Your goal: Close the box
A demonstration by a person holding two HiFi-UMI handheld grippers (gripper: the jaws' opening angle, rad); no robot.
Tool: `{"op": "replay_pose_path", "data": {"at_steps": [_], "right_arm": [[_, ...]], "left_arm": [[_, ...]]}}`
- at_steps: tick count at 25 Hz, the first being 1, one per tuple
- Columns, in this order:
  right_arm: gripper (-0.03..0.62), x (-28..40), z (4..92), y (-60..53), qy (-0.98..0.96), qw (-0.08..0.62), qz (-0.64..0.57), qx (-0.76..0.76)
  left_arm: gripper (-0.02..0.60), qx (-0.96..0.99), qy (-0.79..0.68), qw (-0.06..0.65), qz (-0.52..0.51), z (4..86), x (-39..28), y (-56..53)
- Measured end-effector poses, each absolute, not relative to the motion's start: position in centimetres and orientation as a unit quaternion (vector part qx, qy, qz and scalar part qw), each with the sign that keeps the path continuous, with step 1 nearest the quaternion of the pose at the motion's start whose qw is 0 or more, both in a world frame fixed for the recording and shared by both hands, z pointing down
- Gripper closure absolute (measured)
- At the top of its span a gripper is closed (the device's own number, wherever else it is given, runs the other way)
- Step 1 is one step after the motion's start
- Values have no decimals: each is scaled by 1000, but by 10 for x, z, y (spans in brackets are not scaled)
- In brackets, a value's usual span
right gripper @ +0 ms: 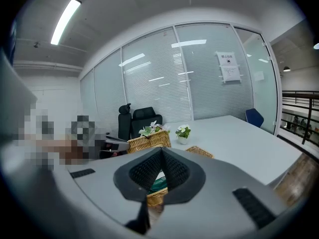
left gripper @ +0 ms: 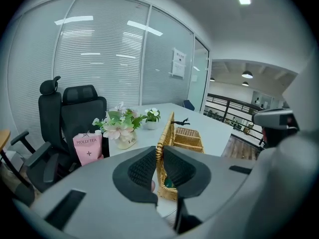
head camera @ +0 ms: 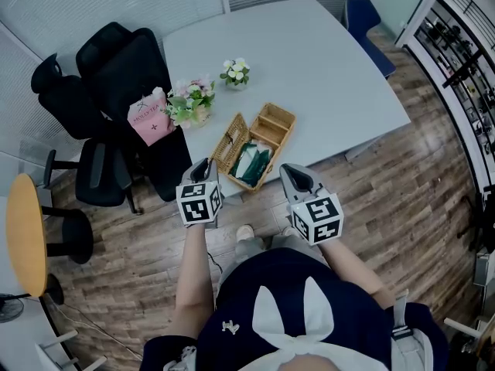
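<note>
A wicker box [head camera: 249, 178] stands at the near edge of the white table [head camera: 325, 76], with green packets [head camera: 252, 163] inside. Its left lid [head camera: 230, 140] stands upright; the far lid [head camera: 277, 124] lies flat, folded back. My left gripper [head camera: 206, 166] is at the upright lid's near corner. In the left gripper view, the lid [left gripper: 167, 131] runs into the narrow gap of that gripper [left gripper: 159, 152], which is shut on its edge. My right gripper [head camera: 292, 172] hovers just off the box's near right corner, and the right gripper view shows it [right gripper: 160, 152] shut and holding nothing.
A vase of pink flowers [head camera: 191, 103], a small pot of white flowers [head camera: 235, 73] and a pink bag [head camera: 151, 120] sit left of the box. Black office chairs [head camera: 116, 76] crowd the table's left side. A blue chair [head camera: 363, 18] stands far right, a yellow round table [head camera: 23, 234] at the left.
</note>
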State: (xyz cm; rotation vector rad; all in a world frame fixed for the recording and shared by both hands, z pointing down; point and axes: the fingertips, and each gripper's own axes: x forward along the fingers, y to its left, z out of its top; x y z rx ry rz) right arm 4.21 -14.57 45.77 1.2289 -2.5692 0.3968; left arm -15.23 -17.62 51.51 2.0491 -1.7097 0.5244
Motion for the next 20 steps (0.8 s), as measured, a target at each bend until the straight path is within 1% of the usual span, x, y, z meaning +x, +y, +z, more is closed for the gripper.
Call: {"op": "replay_pose_path", "data": {"at_steps": [20], "right_arm": [[589,43,463,-145,-886,137,139,421]], "left_arm": [[522,757,-589,189,212,515,-126,-165]]}}
